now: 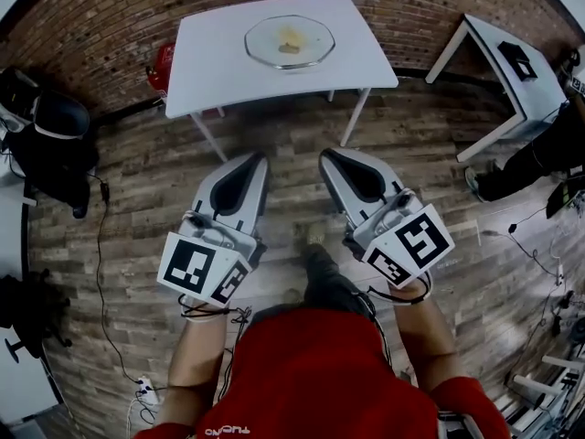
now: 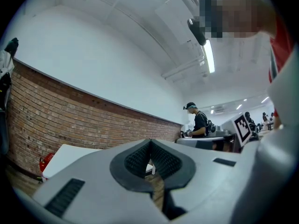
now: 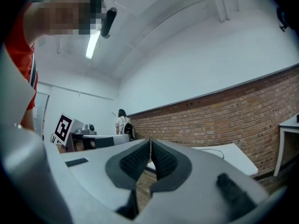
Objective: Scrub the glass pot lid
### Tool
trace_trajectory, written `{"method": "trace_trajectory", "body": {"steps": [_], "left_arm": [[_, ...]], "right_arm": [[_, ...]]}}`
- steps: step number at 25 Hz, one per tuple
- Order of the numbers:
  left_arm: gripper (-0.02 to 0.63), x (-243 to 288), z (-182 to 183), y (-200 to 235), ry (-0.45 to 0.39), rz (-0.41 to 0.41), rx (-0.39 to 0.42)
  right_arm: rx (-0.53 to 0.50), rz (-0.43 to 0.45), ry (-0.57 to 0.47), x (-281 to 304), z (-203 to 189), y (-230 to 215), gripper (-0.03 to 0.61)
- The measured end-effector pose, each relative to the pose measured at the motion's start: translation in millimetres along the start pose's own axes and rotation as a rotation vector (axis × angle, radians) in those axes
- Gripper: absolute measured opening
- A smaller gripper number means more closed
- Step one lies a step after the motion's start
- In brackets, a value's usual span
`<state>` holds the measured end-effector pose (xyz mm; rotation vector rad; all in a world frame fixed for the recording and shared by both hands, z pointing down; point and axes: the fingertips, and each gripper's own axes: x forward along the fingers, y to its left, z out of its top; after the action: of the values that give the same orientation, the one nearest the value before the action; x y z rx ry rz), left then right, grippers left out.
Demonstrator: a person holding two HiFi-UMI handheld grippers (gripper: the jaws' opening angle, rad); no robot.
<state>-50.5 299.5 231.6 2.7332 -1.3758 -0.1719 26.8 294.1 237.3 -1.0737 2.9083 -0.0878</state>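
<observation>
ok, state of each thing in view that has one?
glass pot lid: lying flat on the white table, untouched
yellowish piece: at the lid's middle; on or under the glass, cannot tell
left gripper: shut, empty, over the floor short of the table
right gripper: shut, empty, beside the left one
</observation>
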Motion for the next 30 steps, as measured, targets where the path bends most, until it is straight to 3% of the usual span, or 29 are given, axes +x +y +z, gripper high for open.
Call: {"method": "trace_trajectory", "body": {"steps": [20, 30], "left_arm": [[0.017, 220.2, -2.2, 140.2, 0.006, 0.118, 0.019], [0.017, 277.4, -7.4, 187.8, 0.020, 0.157, 0.017]], "right_arm": [[-0.045, 0.107, -0.002, 156.1, 16.3, -217.6, 0.031], [-0.023, 0.130, 0.009, 208.9, 10.3, -273.0, 0.031]]}}
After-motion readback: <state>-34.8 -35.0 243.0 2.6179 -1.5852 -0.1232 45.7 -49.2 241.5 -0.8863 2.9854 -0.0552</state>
